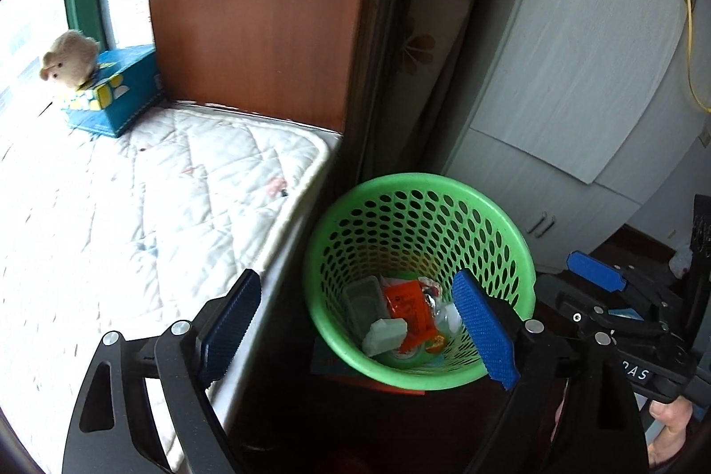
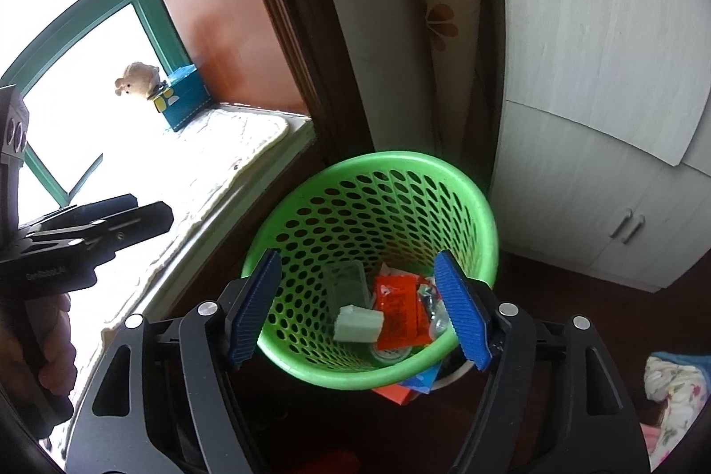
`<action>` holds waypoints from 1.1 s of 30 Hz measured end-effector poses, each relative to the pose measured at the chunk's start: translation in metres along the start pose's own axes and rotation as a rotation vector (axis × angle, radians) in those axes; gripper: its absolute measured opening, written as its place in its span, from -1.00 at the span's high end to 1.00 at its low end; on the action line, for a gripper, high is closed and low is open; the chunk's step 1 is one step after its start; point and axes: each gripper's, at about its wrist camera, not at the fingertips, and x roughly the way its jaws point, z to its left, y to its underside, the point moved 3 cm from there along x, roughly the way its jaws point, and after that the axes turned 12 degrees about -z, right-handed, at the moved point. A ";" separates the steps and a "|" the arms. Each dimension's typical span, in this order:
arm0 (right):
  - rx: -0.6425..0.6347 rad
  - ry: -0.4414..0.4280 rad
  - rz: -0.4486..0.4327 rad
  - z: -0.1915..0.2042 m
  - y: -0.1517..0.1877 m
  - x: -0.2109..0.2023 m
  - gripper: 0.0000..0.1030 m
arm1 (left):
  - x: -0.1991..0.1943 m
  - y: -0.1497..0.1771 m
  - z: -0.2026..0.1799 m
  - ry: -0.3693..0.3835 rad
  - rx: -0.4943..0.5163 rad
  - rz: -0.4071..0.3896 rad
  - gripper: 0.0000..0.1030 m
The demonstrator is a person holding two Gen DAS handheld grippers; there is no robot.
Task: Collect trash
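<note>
Trash: a pale green-white block (image 2: 358, 324), an orange wrapper (image 2: 400, 309), a clear plastic tray (image 2: 349, 282) and some crinkled foil lie at the bottom of the green basket (image 2: 482, 225).
Basket: perforated, upright on the dark floor, tucked between the padded window seat (image 1: 146, 181) and the white cabinet (image 1: 555, 127); coloured paper pokes out from under its near edge (orange and blue, in the right wrist view).
Left gripper (image 1: 355, 334): tilted downward, jaws apart with nothing between them; one blue pad hangs above the seat's edge, the other above the basket's near rim.
Right gripper (image 2: 357, 307): angled down over the basket mouth, jaws apart and empty, pads on either side of the opening.
Hands: fingers (image 2: 57, 345) wrap the left gripper's handle.
Edges: dark wooden frame (image 1: 377, 74) rises just behind the basket.
Open room: bare quilted seat runs back to a blue box (image 1: 120, 92) with a plush toy (image 1: 69, 58) on top.
</note>
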 end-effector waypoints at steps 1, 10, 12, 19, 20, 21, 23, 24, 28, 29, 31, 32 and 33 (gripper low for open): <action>-0.003 -0.002 -0.001 0.003 0.000 0.000 -0.44 | -0.003 0.000 0.004 -0.004 -0.007 -0.003 -0.67; -0.037 -0.051 -0.016 0.039 0.001 -0.006 -0.63 | -0.034 0.010 0.043 -0.081 -0.051 -0.041 -0.74; -0.052 -0.061 -0.016 0.049 0.002 -0.006 -0.65 | -0.042 0.013 0.052 -0.101 -0.059 -0.050 -0.75; -0.088 -0.094 -0.033 0.084 0.000 -0.012 -0.74 | -0.071 0.022 0.081 -0.162 -0.094 -0.083 -0.79; -0.094 -0.097 -0.037 0.090 -0.001 -0.013 -0.75 | -0.076 0.023 0.085 -0.171 -0.099 -0.088 -0.79; -0.098 -0.103 -0.040 0.095 -0.001 -0.014 -0.76 | -0.081 0.025 0.089 -0.183 -0.104 -0.095 -0.80; -0.104 -0.112 -0.045 0.104 -0.001 -0.016 -0.79 | -0.090 0.027 0.097 -0.207 -0.111 -0.106 -0.80; -0.108 -0.113 -0.049 0.110 -0.001 -0.017 -0.80 | -0.095 0.029 0.102 -0.220 -0.115 -0.111 -0.80; -0.144 -0.112 -0.063 0.131 0.002 -0.022 -0.82 | -0.113 0.035 0.116 -0.269 -0.129 -0.126 -0.81; -0.150 -0.116 -0.066 0.135 0.002 -0.023 -0.82 | -0.118 0.036 0.120 -0.283 -0.129 -0.130 -0.81; -0.157 -0.123 -0.071 0.143 0.004 -0.024 -0.83 | -0.128 0.039 0.127 -0.305 -0.135 -0.140 -0.81; -0.159 -0.126 -0.073 0.147 0.005 -0.025 -0.83 | -0.132 0.041 0.130 -0.315 -0.141 -0.144 -0.81; -0.157 -0.132 -0.074 0.151 0.006 -0.026 -0.83 | -0.137 0.042 0.134 -0.324 -0.148 -0.149 -0.81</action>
